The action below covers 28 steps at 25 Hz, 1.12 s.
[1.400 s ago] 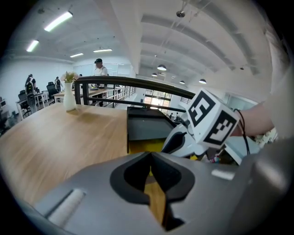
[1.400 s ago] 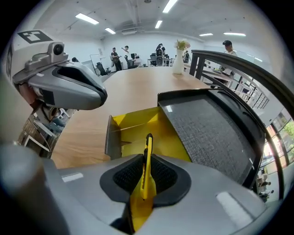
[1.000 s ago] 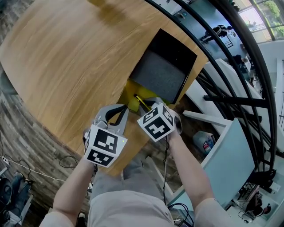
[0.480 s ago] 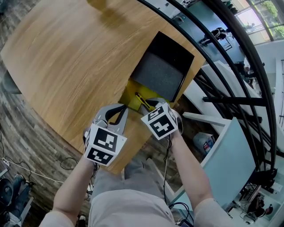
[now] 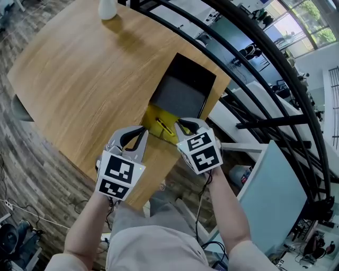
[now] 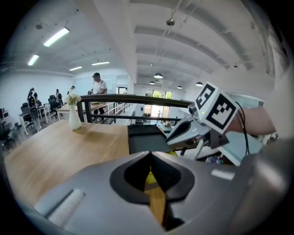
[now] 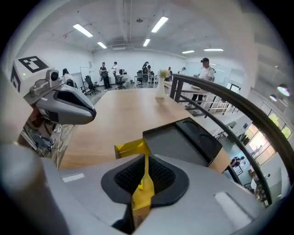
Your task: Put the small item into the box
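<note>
A black box (image 5: pixel 180 95) with a grey lining lies open on the wooden table (image 5: pixel 79 79) near its right edge. A small yellow folded item (image 5: pixel 159 120) rests against the box's near side. My right gripper (image 5: pixel 184 126) is shut on this yellow item (image 7: pixel 133 148), which passes edge-on between its jaws, just short of the box (image 7: pixel 179 144). My left gripper (image 5: pixel 139 133) is beside it on the left, shut with nothing in it. Through the left gripper's (image 6: pixel 151 156) slit only table and a bit of yellow show, with the right gripper (image 6: pixel 183 133) close ahead.
A white vase (image 5: pixel 107 8) stands at the table's far edge. A black curved railing (image 5: pixel 254 69) runs just behind the box, with a drop to a lower floor beyond. The table's near edge lies under my grippers. People stand far off in the office.
The head view has shifted, so the box sits lower and more to the left. Both grippers stay at the box's near side; the right one keeps hold of the yellow item.
</note>
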### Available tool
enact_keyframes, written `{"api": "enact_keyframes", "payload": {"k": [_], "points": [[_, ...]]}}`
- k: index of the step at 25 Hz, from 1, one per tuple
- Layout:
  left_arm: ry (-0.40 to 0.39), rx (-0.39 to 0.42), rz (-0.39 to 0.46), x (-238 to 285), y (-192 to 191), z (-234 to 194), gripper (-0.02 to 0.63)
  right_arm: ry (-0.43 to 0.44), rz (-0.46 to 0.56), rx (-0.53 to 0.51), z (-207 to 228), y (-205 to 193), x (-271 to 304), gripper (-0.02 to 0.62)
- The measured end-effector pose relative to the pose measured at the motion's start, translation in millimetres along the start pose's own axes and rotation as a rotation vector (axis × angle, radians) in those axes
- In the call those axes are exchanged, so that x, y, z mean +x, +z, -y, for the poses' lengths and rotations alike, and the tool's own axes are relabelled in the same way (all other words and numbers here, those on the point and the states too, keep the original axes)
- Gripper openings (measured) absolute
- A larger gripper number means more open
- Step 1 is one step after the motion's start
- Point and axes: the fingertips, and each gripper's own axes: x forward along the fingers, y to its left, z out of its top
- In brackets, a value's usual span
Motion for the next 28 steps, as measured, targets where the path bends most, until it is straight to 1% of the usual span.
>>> {"api": "enact_keyframes", "payload": {"k": [8, 15, 17, 20, 24, 26, 28], "points": [[0.039, 0.034, 0.122, -61, 61, 18, 0.002, -0.066, 0.195, 0.009, -7, 49, -98, 0.015], [0.090, 0.092, 0.253, -123, 125, 30, 0.002, -0.119, 0.429, 0.052, -18, 95, -202, 0.008], [0.100, 0.095, 0.298, -143, 139, 38, 0.002, -0.128, 0.487, 0.069, -23, 101, -229, 0.003], [0.111, 0.083, 0.360, -169, 158, 50, 0.002, -0.119, 0.568, 0.107, -29, 107, -261, 0.002], [0.111, 0.109, 0.404, -195, 175, 67, 0.002, -0.108, 0.672, 0.154, -34, 110, -302, 0.002], [0.102, 0.114, 0.417, -207, 179, 77, 0.002, -0.143, 0.720, 0.159, -36, 110, -327, 0.002], [0.073, 0.095, 0.430, -218, 181, 88, 0.002, -0.190, 0.747, 0.139, -39, 107, -349, 0.002]]}}
